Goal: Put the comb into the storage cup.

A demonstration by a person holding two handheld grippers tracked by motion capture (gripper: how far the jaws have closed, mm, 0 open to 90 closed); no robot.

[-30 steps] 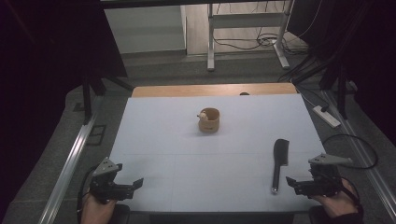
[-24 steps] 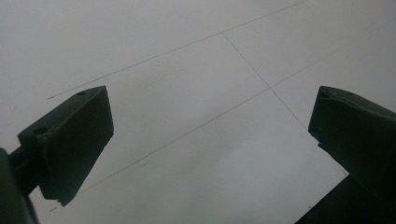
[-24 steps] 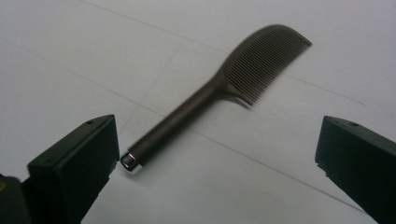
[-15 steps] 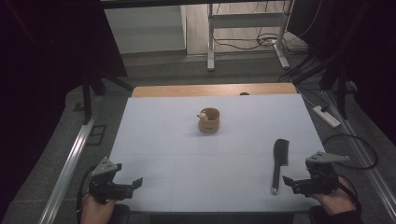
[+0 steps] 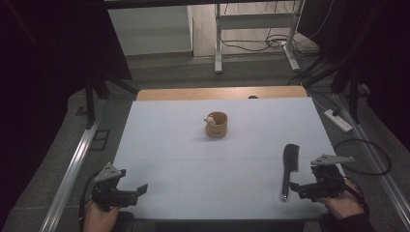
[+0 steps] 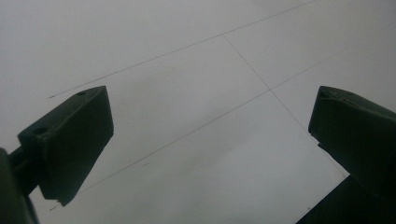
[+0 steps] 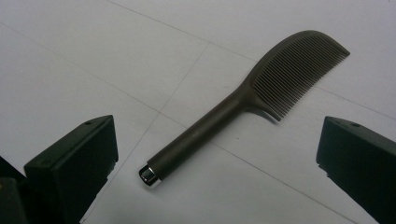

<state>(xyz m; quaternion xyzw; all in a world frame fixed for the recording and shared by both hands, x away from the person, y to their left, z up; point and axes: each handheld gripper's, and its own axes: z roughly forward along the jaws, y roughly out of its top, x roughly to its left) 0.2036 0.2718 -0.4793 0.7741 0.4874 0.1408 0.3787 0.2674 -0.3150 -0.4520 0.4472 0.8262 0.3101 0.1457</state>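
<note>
A dark comb [image 5: 289,166] lies flat on the white table [image 5: 193,159] at the front right, teeth end away from me and its silver-capped handle end toward the front edge. My right gripper [image 5: 294,187] stands open just right of that handle end. In the right gripper view the comb [image 7: 233,107] lies between and beyond the two spread jaws, untouched. At the front left corner my left gripper [image 5: 141,189] is open above bare table [image 6: 187,70], with nothing between its jaws. A small tan wooden cup [image 5: 216,124] stands at mid-table, with a small white object at its rim.
The table's wooden far edge [image 5: 222,93] shows beyond the white cover. A white power strip [image 5: 338,121] and cables lie on the floor to the right. A metal rail [image 5: 72,169] runs along the left side.
My right gripper has edged a little to the left, closer to the comb's handle end. The left gripper has hardly moved.
</note>
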